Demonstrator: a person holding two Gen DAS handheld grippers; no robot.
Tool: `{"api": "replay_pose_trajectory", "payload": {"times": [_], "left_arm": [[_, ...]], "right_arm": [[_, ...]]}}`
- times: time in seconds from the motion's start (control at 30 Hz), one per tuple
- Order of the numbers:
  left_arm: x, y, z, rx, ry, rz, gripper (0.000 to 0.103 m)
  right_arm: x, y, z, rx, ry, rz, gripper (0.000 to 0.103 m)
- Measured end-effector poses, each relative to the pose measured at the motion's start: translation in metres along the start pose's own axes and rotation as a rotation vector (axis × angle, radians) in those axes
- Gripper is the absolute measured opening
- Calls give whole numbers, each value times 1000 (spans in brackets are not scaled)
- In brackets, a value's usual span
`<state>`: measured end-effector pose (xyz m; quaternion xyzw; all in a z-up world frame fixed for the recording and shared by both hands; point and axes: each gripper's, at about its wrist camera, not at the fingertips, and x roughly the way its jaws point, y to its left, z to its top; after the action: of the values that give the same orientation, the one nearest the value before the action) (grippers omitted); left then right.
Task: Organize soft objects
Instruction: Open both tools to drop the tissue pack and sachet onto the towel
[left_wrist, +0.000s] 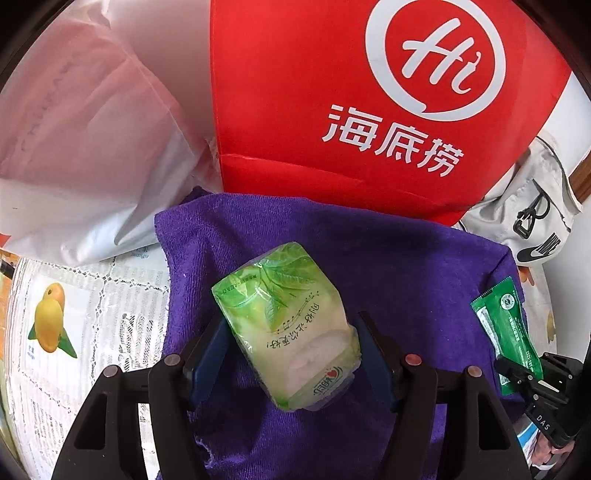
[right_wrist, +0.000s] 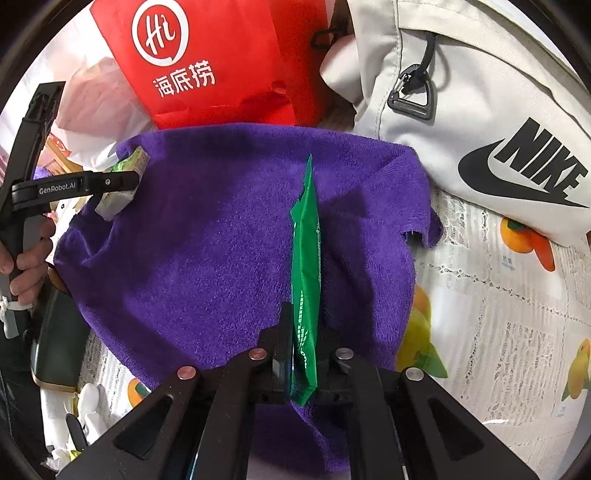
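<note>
left gripper clamping soft light-green plastic tissue pack mid-body, squashy, light | right gripper pinching thin green foil sachet by end, floppy, slippery | both above purple terry towel

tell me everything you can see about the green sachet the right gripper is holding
The green sachet is a flat, narrow, glossy plastic packet with white print, a round white emblem and serrated ends. The right hand-held gripper is shut on its near end, holding it edge-up above the purple towel, its far end pointing toward the red bag. It looks sealed and slightly creased.
</note>
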<state>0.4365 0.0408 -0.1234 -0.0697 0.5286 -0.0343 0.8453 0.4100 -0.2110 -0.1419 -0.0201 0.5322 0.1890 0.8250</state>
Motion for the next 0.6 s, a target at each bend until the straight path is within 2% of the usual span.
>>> {"api": "replay_pose_trajectory", "payload": {"times": [0.07, 0.13, 0.2, 0.27, 0.33, 0.6], "left_arm": [[2, 2, 2, -11, 9, -3, 69], [2, 3, 5, -14, 17, -21, 79], [1, 0, 6, -9, 15, -22, 84], [-4, -2, 5, 1, 4, -9, 85], [-10, -2, 4, 1, -1, -9, 85], [-57, -2, -12, 28, -82, 23, 85]], "right_arm": [[0, 2, 1, -5, -1, -13, 12], [-1, 1, 1, -3, -3, -24, 26], [-5, 0, 1, 1, -11, -15, 31], [-10, 1, 1, -2, -22, -22, 35], [-18, 4, 0, -8, -44, -50, 49], [-70, 14, -17, 6, -162, -70, 52]]}}
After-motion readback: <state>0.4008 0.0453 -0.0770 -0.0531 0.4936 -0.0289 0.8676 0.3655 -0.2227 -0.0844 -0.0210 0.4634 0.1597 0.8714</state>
